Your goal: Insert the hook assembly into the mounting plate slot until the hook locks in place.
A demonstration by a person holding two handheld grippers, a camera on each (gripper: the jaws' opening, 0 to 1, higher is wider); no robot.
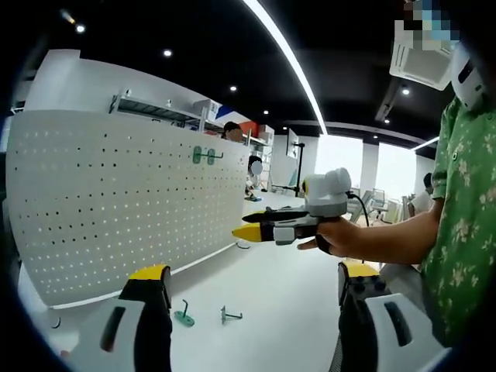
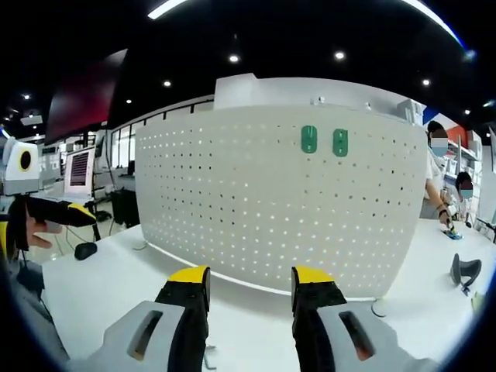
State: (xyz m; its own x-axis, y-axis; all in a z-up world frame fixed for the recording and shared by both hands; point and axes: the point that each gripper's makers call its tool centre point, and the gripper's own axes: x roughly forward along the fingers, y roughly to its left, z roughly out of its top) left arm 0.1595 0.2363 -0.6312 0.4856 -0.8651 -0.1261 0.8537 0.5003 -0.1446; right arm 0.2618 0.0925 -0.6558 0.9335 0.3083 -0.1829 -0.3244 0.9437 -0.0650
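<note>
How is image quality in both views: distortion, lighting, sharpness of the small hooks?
Left gripper view: fisheye bows the pegboard; the ceiling light strip blows out; the two hooks on the table look small and soft. Right gripper view: the board curves strongly, lighting is even, the green plates read clearly, and the ceiling is dark.

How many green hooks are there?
4. Two hang side by side high on the pegboard: hook and hook. Two lie on the table: hook and hook. More may be hidden.
</note>
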